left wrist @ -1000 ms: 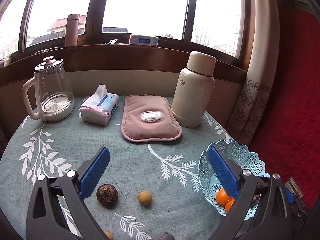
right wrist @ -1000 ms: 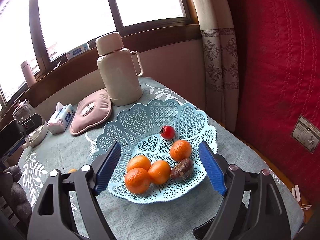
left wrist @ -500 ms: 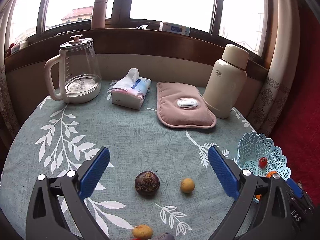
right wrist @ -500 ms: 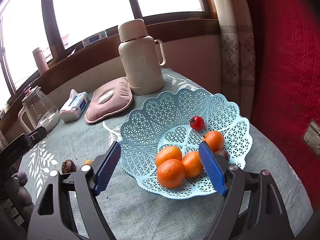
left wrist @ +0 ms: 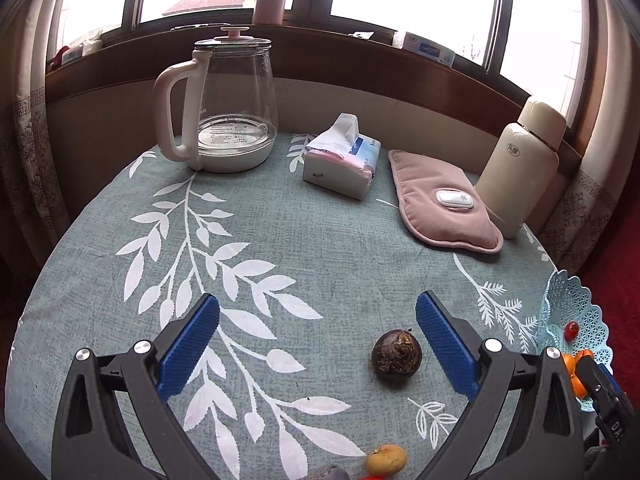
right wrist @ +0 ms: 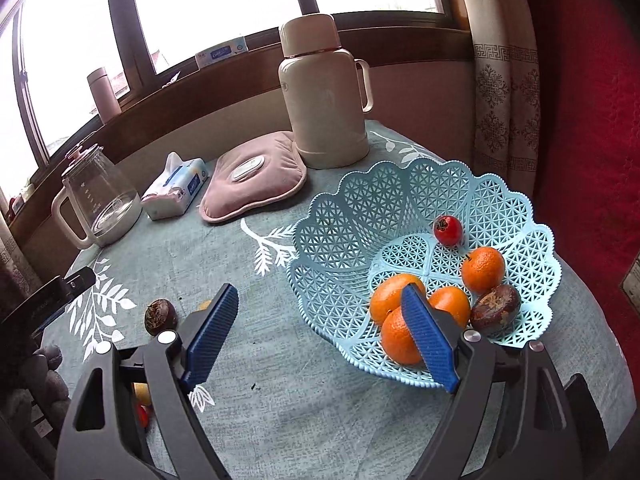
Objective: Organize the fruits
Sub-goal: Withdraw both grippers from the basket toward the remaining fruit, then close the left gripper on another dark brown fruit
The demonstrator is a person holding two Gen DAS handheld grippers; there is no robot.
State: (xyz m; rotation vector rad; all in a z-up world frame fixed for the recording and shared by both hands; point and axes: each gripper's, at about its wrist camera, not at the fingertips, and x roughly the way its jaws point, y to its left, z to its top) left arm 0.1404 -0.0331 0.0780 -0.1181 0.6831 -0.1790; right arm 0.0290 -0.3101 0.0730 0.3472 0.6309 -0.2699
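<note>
A dark passion fruit (left wrist: 396, 355) lies on the tablecloth between the fingers of my open left gripper (left wrist: 316, 344), close to the right pad and untouched. A small yellow fruit (left wrist: 386, 458) lies nearer, at the bottom edge. The light blue basket (right wrist: 352, 240) holds several oranges (right wrist: 482, 270), a small red fruit (right wrist: 448, 230) and another passion fruit (right wrist: 496, 310). My right gripper (right wrist: 320, 338) hovers at the basket's near-left rim, its jaws opening with nothing between them; its right finger covers part of the oranges. The table's passion fruit (right wrist: 161, 316) shows left of it.
At the back of the round table stand a glass kettle (left wrist: 228, 104), a tissue pack (left wrist: 340, 160), a pink heating pad (left wrist: 440, 200) and a cream thermos (left wrist: 520, 168). The basket (left wrist: 580, 320) sits at the table's right edge, by a red quilted surface (right wrist: 592, 120).
My left gripper has swung left and lower; the passion fruit now sits between its fingers and the basket has slid to the view's right edge. The right gripper has drawn left off the basket.
</note>
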